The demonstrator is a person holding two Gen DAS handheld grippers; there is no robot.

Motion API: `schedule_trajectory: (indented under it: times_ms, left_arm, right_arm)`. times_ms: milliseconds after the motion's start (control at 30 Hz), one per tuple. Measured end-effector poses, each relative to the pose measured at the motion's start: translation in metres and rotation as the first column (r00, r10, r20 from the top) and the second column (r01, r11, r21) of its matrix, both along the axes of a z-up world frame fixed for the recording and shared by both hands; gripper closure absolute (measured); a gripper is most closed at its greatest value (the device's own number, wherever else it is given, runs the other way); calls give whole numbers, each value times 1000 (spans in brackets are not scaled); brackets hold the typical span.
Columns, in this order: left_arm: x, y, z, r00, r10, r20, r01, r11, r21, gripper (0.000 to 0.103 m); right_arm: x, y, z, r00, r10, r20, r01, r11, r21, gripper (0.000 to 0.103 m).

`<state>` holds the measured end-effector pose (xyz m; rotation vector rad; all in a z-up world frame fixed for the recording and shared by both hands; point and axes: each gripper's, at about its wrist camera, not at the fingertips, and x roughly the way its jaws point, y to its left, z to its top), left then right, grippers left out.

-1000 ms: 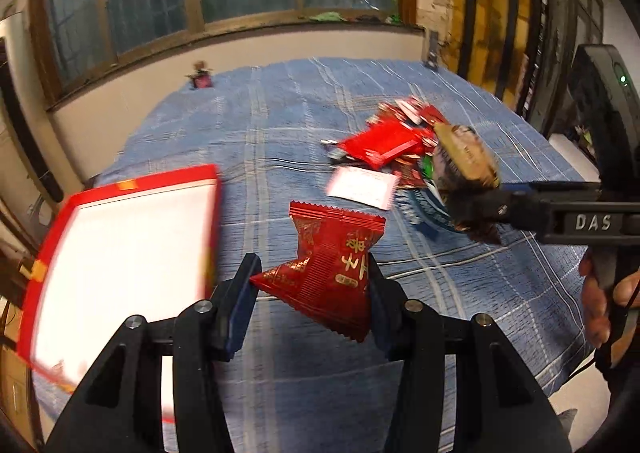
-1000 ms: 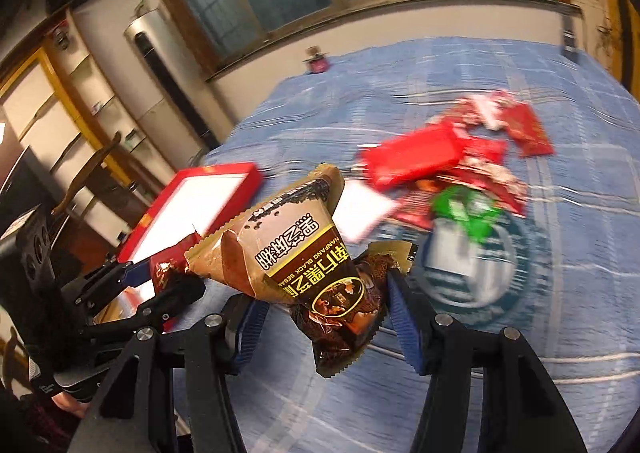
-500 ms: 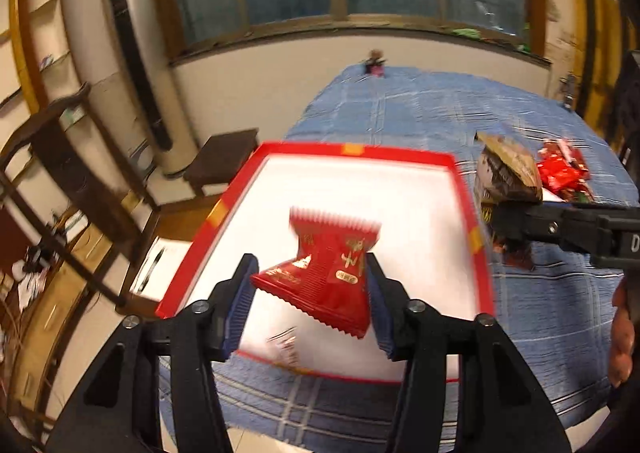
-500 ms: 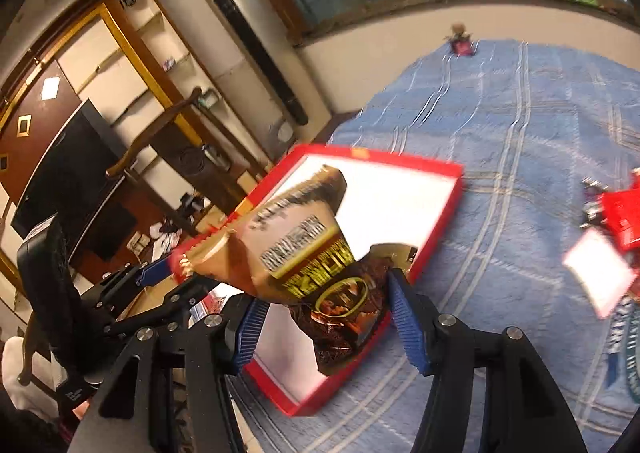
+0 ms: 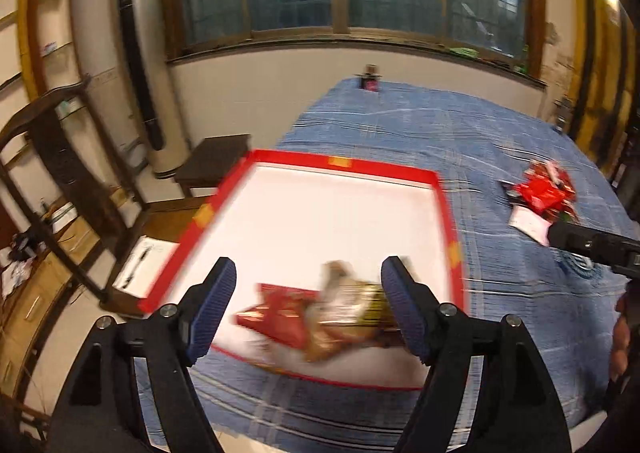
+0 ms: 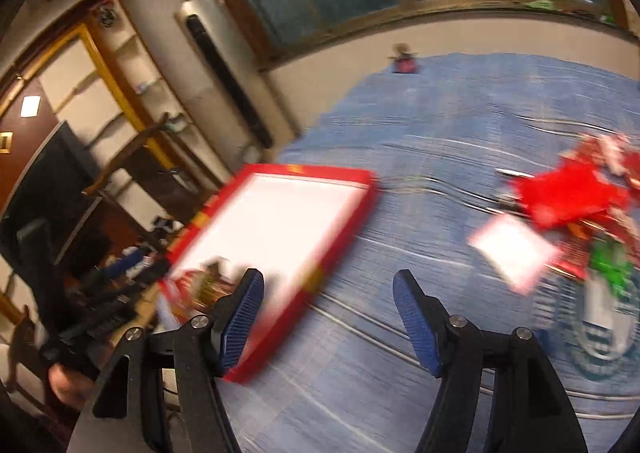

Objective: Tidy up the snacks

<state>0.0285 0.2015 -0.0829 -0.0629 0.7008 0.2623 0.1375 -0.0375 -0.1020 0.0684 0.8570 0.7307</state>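
Hovering over the near end of the red tray (image 5: 438, 189), the left claw (image 5: 308, 303) is opening, nothing pressed between its pads; a red packet (image 5: 276, 319) and a brown-gold packet (image 5: 352, 313) lie blurred inside the tray below it. The right claw (image 6: 328, 317) is opening too, empty, facing the snack pile (image 6: 576, 197) ahead to its right on the blue tabletop (image 6: 440, 125), so the right hand looks nearer.

No legible text or labels
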Motion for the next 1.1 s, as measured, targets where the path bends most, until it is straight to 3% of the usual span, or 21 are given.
schedule_trajectory:
  times_ms: [233,400,533,767,900,1033,1100]
  left_arm:
    - [27,-83,9,971,-238,1,237,971,38,28]
    - [45,-125,8,938,-347,-27,347,938,15,28]
    - [55,-142,0,925,-374,-68,375,927,-2,28]
    - [72,-134,-7,940,-321,-114,317,947,-47,28]
    - [72,-134,-9,941,-316,-120,312,949,-49,28]
    - [71,-132,-13,939,-317,-131,312,948,-62,28]
    - [73,-131,-14,937,-320,-138,313,947,-66,28]
  right_arm:
    - [26,-122,-6,976,-217,-25,215,975,-60,34]
    - [51,-172,-12,960,-280,-20,276,955,-107,34]
    - [82,-185,-21,961,-273,-41,265,954,-141,33]
    - [170,-175,-10,928,-372,-31,369,926,-75,34]
    - [222,-163,3,871,-488,55,491,864,-113,32]
    - [270,-167,-15,819,-574,-9,564,807,-176,30]
    - [281,-157,-30,819,-573,-6,552,792,-262,29]
